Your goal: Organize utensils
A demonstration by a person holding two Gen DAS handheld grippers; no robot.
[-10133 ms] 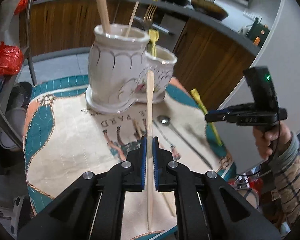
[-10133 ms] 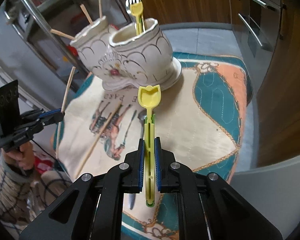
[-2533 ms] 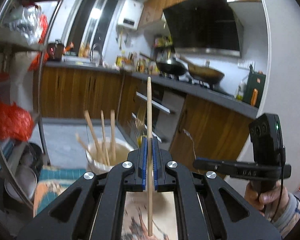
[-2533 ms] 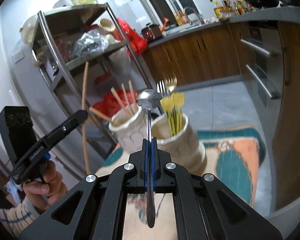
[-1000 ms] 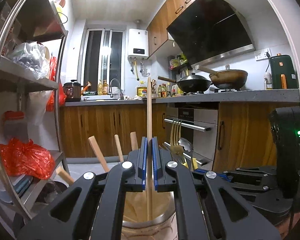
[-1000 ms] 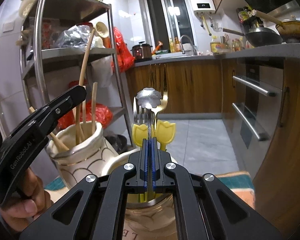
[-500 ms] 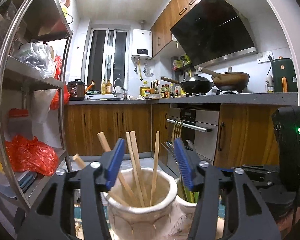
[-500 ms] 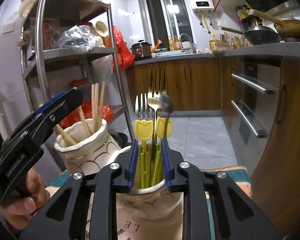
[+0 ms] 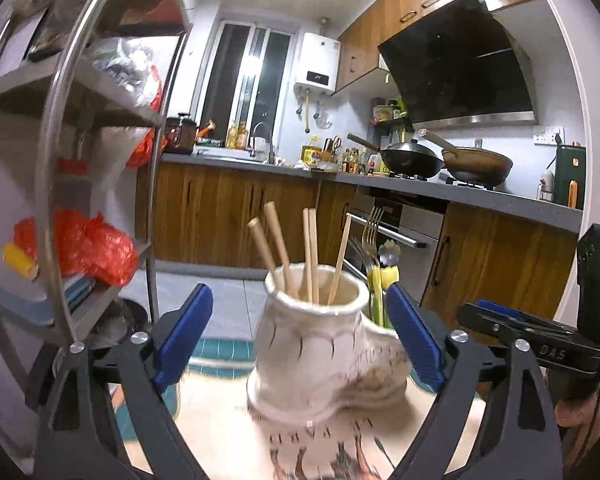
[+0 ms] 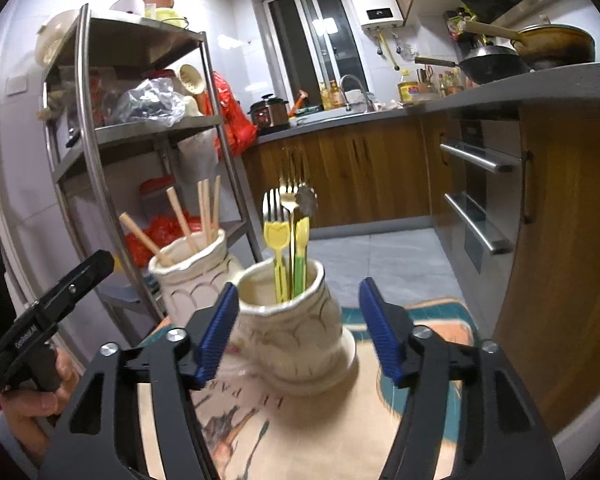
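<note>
Wooden cabinets (image 9: 228,216), steel shelving (image 10: 100,152)

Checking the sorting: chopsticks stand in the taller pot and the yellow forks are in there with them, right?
Not quite. The right wrist view shows the yellow forks in the shorter pot; only the chopsticks stand in the taller pot.

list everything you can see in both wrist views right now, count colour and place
ceramic holder: one, cream, two joined pots, on the table
chopsticks: five, pale wood, upright in the bigger pot
yellow utensils: two, yellow-green, in the smaller pot
forks: two, one silver, one gold, smaller pot
spoon: one, silver, flower-shaped end up, smaller pot
tablecloth: one, cream, teal and orange, under the holder
metal shelf rack: one, steel, behind the table
woks: two, dark, on the stove
left gripper: black, blue pads, opening, nothing between them
right gripper: same, opening, empty
</note>
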